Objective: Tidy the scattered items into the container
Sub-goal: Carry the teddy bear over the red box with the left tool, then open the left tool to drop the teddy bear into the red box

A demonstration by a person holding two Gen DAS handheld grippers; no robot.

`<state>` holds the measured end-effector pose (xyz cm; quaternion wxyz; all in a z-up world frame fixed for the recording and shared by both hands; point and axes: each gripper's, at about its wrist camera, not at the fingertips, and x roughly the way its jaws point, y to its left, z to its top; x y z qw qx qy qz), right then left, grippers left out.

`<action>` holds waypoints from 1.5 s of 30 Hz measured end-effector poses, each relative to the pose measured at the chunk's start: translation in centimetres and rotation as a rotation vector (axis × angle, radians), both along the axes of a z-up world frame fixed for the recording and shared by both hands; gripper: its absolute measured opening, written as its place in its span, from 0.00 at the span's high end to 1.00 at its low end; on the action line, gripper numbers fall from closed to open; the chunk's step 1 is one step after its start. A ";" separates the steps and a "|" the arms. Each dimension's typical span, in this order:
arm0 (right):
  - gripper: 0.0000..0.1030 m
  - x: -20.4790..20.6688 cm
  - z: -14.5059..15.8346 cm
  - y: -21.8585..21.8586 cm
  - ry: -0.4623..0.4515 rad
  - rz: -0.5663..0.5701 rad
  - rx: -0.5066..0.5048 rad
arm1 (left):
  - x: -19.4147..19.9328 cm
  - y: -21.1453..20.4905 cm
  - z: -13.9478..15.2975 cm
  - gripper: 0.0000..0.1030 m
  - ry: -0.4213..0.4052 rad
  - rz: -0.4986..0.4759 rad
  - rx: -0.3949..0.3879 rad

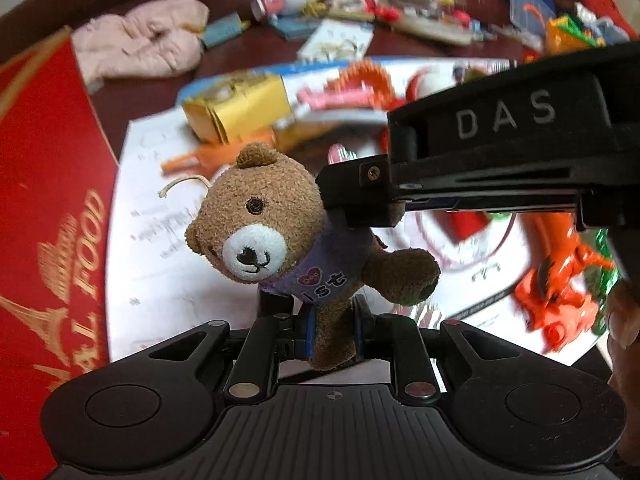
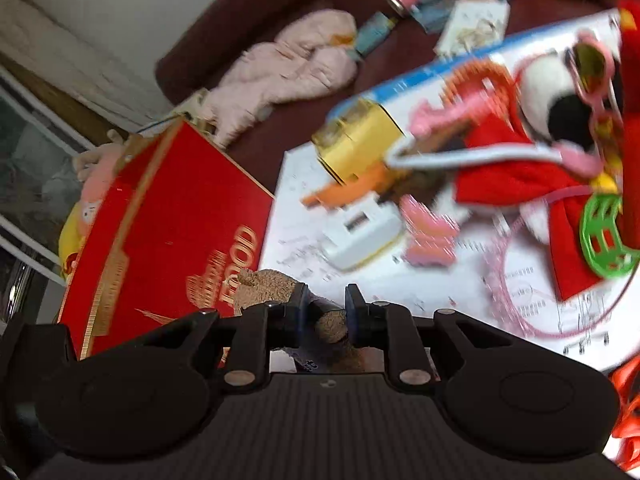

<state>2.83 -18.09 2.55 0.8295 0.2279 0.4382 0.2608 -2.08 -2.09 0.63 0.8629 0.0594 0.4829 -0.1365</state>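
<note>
A small brown teddy bear (image 1: 256, 232) in a purple shirt hangs above the white board, held by both grippers. My left gripper (image 1: 334, 332) is shut on one of its legs, the blue pads pressing the plush from both sides. My right gripper (image 1: 360, 208) reaches in from the right and clamps the bear at its shoulder. In the right wrist view the right gripper (image 2: 327, 312) is shut on a brown plush limb (image 2: 330, 322), and the bear's head (image 2: 264, 286) shows just to the left. A red box with gold lettering (image 1: 52, 208) (image 2: 160, 220) stands close on the left.
Beneath lies a white board with a blue edge (image 1: 160, 280), littered with a yellow box (image 1: 236, 108), a white charger (image 2: 360, 228), a red-dressed plush (image 2: 520, 168), a green lattice ball (image 2: 608, 236) and an orange toy (image 1: 556, 288). A pink cloth (image 1: 140, 40) and several small items lie farther back.
</note>
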 end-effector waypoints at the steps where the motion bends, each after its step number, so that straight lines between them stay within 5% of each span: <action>1: 0.78 -0.3 0.8 0.3 -0.028 0.007 0.002 | -0.1 0.3 0.9 0.85 -0.017 0.006 -0.006; 8: 0.78 -1.5 7.4 4.2 -0.238 0.132 0.018 | -1.7 4.1 7.4 0.85 -0.158 0.096 -0.027; 15: 0.78 -3.5 11.5 11.1 -0.403 0.340 0.039 | -4.3 11.0 11.9 0.85 -0.230 0.298 -0.050; 23: 0.78 -4.7 11.1 18.2 -0.367 0.553 0.074 | -8.6 17.2 12.2 0.85 -0.191 0.475 -0.023; 31: 0.76 -6.2 11.1 21.7 -0.312 0.637 0.086 | -10.9 20.6 12.2 0.84 -0.164 0.591 -0.010; 32: 0.75 -6.3 11.2 21.9 -0.304 0.642 0.090 | -11.1 20.8 12.3 0.80 -0.166 0.606 0.012; 33: 0.61 -6.3 11.1 22.1 -0.293 0.643 0.092 | -11.2 21.0 12.3 0.62 -0.168 0.620 0.028; 34: 0.40 -6.3 11.0 22.2 -0.283 0.636 0.091 | -11.3 21.1 12.3 0.56 -0.170 0.633 0.043; 35: 0.35 -6.4 10.9 22.1 -0.279 0.625 0.095 | -11.3 21.1 12.4 0.47 -0.172 0.643 0.056; 38: 0.34 -6.1 10.7 21.2 -0.272 0.598 0.092 | -11.3 20.6 12.7 0.26 -0.194 0.630 0.047; 45: 0.34 -4.5 10.0 18.8 -0.252 0.504 0.096 | -9.6 18.6 13.2 0.20 -0.244 0.573 0.058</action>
